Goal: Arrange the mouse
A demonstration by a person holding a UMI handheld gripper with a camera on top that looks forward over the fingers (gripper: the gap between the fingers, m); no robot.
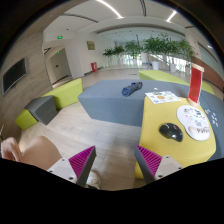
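A dark mouse (171,131) lies on the yellow table (160,135) ahead and to the right of my fingers, next to a round white patterned disc (195,123). My gripper (116,160) is open and empty, held well above the wooden floor, its two magenta pads (82,160) wide apart. The mouse is beyond the right finger (150,160), not between the fingers.
A white card (161,97) and an upright red item (196,82) stand farther back on the yellow table. A grey bench (110,102) with a blue object (131,89) lies ahead. Grey and lime seats (52,103) stand left. A person's arm (30,152) shows by the left finger.
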